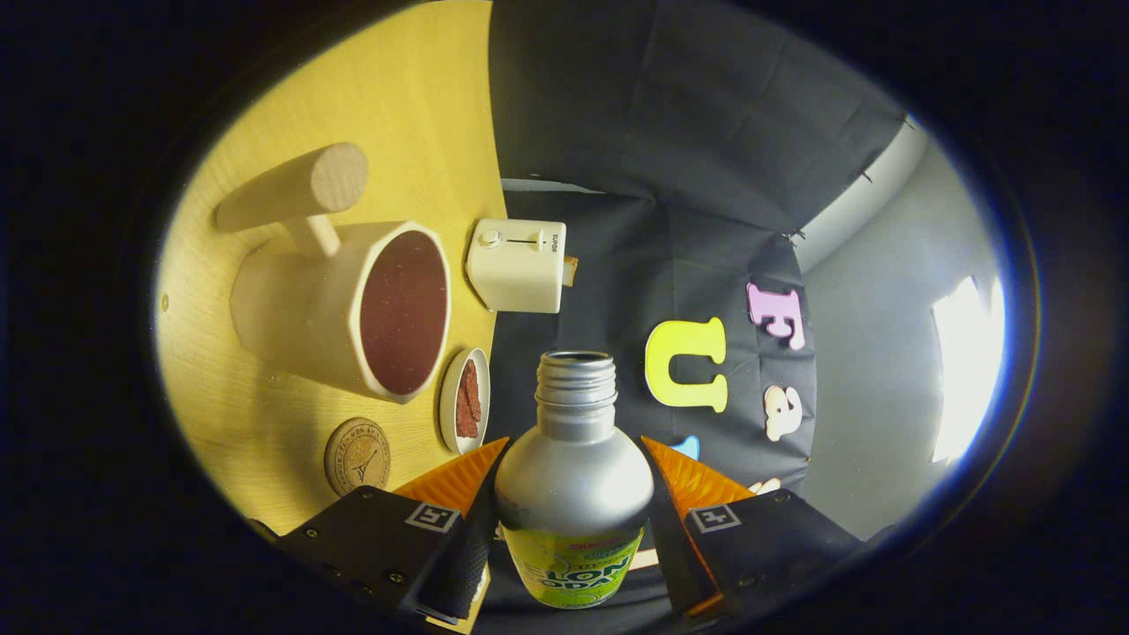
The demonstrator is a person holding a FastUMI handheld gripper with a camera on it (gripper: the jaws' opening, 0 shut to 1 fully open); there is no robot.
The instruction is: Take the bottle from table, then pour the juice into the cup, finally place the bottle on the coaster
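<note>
We see the gripper (573,520) with both fingers clamped on the uncapped silver metal bottle (573,476), tipped sideways beside the white wooden-handled cup (344,309) holding dark liquid, with the round cork coaster (357,456) nearby on the yellow table (414,115).

Fisheye cam on hand-held gripper (571,520), rolled sideways, facing fwd along fingers, close to table (265,423)

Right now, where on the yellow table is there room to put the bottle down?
The tongs grip the bottle. The wooden coaster is bare. Bare table lies beyond the cup's wooden handle. It is crowded where the cup, toaster and small dish sit close together.
</note>
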